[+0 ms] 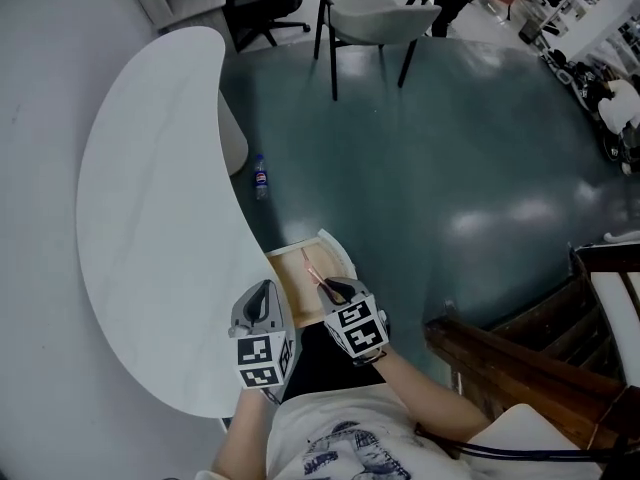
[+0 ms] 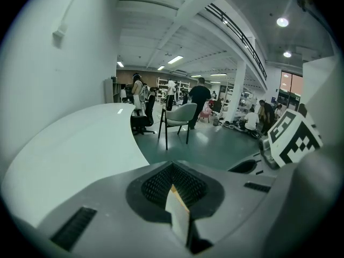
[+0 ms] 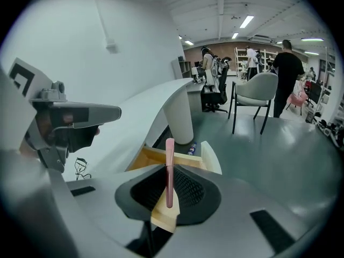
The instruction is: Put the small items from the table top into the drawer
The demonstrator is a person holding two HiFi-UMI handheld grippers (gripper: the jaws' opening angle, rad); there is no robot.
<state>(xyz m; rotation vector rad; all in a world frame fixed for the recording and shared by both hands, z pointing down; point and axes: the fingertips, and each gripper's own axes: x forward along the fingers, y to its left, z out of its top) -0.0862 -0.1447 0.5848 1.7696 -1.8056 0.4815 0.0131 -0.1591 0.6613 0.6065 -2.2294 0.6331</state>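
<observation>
The right tongs (image 3: 170, 193) pinch a pink stick (image 3: 170, 160), its length aimed at the open drawer (image 3: 210, 157) just ahead; the left tongs (image 2: 173, 190), closed and empty, sit alongside.

Open room over table (image 1: 150, 228), drawer (image 1: 292, 286) open at its edge, bottle (image 1: 260, 176) and chair (image 1: 370, 18) on floor (image 1: 450, 168) beyond, well apart.
</observation>
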